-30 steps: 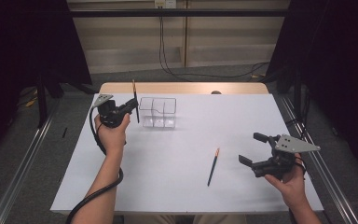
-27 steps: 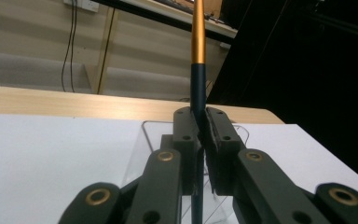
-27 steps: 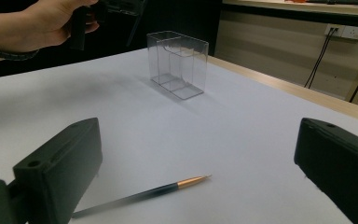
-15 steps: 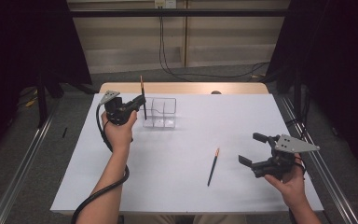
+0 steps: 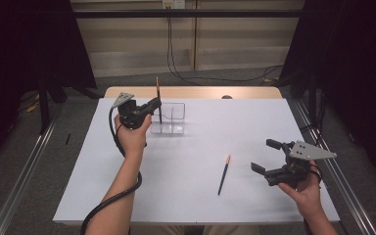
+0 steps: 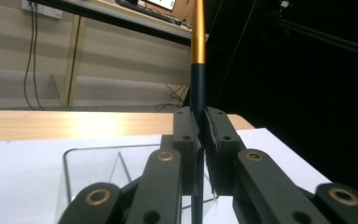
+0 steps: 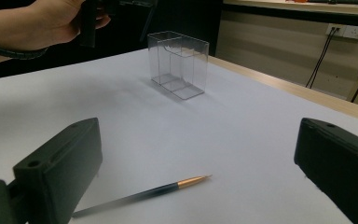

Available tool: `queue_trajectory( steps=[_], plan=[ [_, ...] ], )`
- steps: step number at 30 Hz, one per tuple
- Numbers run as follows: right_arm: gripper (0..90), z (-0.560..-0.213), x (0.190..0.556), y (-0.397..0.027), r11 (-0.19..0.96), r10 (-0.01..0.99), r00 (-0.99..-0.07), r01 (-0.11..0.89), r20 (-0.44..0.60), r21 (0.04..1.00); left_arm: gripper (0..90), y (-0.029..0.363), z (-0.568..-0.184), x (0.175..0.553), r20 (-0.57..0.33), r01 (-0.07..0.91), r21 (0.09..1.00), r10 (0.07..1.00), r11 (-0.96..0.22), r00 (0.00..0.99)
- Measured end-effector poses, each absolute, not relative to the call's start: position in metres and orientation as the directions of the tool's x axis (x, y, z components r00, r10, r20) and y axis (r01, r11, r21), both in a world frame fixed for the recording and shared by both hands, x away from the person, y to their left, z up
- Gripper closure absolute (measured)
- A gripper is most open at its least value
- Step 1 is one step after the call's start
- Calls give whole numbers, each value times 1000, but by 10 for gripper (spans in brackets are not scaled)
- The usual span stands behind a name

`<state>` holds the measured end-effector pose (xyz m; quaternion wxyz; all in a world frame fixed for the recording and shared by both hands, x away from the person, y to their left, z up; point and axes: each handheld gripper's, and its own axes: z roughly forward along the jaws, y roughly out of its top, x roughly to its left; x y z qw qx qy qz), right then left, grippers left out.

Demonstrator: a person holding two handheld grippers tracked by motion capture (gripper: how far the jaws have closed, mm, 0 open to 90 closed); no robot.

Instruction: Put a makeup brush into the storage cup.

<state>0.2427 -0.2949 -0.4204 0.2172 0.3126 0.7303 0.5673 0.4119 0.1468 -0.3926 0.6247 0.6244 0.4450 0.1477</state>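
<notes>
A person sits at a table with a two-jaw gripper in each hand. The left gripper [image 5: 152, 105], at the far left of the table, is clamped on a dark pencil with a gold end [image 5: 158, 98], held upright right at the left end of a clear plastic organizer box [image 5: 174, 117] with compartments. In the left gripper view the jaws pinch the pencil's dark shaft, its gold end rising above and its lower end pointing down toward the box. The box looks empty inside, so this pencil seems about to go in but is not yet placed.

A second pencil [image 5: 223, 174] lies flat on the table, near the person and right of centre, well apart from the box. The right gripper [image 5: 266, 156] hovers just right of it with jaws spread wide and nothing between them. Judging by this, one pencil is nearly delivered and one is left to pick up.

The table is covered by a white sheet [image 5: 200, 210], with a strip of bare wood [image 5: 196, 92] along its far edge. Beyond are a pale wall, trailing cables and dark curtains at both sides.
</notes>
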Motion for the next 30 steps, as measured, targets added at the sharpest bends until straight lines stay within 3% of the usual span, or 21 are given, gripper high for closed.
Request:
queue_trajectory(
  steps=[30],
  plan=[
    [4,-421,242,-296,165,704,-709,212,36,963,838,117,-385,425,-369,350,919,706,181,605]
  ],
)
